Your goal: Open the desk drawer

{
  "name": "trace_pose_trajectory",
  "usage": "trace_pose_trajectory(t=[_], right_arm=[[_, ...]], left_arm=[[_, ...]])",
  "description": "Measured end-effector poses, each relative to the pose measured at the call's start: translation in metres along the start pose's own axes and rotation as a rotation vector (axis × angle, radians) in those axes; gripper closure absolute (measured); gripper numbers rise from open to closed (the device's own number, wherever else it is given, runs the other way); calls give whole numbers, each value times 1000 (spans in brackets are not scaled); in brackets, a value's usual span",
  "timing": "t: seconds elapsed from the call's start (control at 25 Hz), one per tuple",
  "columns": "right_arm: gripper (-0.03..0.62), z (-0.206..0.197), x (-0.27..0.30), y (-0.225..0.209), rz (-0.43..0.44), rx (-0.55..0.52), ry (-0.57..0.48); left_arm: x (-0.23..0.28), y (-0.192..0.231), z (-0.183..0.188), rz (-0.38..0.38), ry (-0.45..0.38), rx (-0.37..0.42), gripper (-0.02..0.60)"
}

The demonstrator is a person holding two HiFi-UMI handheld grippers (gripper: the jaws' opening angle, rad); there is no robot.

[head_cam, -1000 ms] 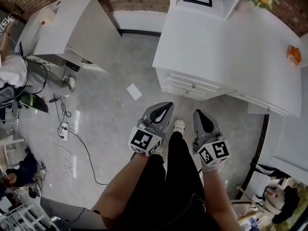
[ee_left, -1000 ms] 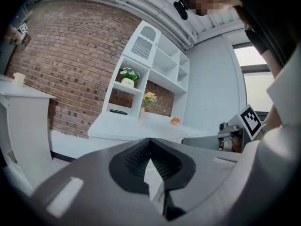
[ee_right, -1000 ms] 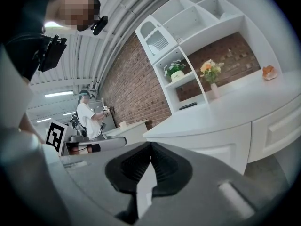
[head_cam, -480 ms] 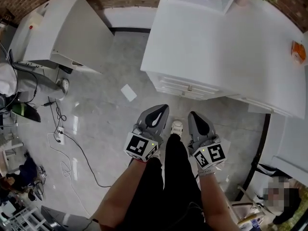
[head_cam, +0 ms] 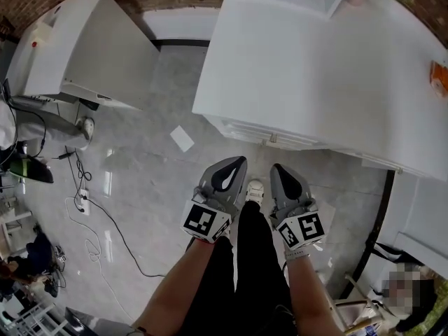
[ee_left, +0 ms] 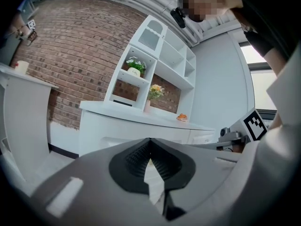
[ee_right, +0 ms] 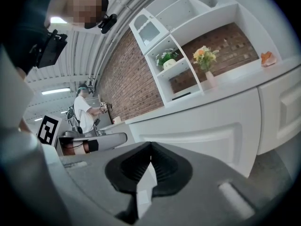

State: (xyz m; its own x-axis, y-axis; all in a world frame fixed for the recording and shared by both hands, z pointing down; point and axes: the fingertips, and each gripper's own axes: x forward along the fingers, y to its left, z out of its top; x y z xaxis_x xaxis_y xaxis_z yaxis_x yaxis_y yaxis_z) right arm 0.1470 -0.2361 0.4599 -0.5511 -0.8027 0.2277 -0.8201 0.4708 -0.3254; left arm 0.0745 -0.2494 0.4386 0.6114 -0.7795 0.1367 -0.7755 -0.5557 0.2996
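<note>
Closer to white panelled desk [head_cam: 315, 68]; grey left gripper [head_cam: 236, 162] and grey right gripper [head_cam: 276, 168] closed, empty, short of front-edge knobbed white drawer [head_cam: 269, 137].

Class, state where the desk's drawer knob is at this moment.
In the head view, the drawer knob sits on the front of the white desk, just ahead of the right gripper and right of the paper on the floor.

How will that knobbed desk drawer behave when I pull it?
The drawer looks rigid, so it should probably slide straight without flexing. Its knob is small and likely smooth, so jaws might slip. Left gripper and right gripper are shut, clear of it.
</note>
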Motion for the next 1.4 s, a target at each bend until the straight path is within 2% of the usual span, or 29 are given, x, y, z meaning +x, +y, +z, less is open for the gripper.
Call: trace_pose_trajectory(t=[0.4,0.64,0.88,1.4], right_arm=[[594,-27,27,-20,-48,-86,-31],[594,-38,33,-36,-134,-104,-47],[586,-43,42,-42,-183,-125,-62],[511,-46,61,-59,-258,-98,-98]], left_arm=[[26,17,-39,11,-40,-17,583],[37,16,-55,0,-58,-20,583],[49,18,-70,0,-44,-16,583],[59,31,-86,16,-48,-18,583]])
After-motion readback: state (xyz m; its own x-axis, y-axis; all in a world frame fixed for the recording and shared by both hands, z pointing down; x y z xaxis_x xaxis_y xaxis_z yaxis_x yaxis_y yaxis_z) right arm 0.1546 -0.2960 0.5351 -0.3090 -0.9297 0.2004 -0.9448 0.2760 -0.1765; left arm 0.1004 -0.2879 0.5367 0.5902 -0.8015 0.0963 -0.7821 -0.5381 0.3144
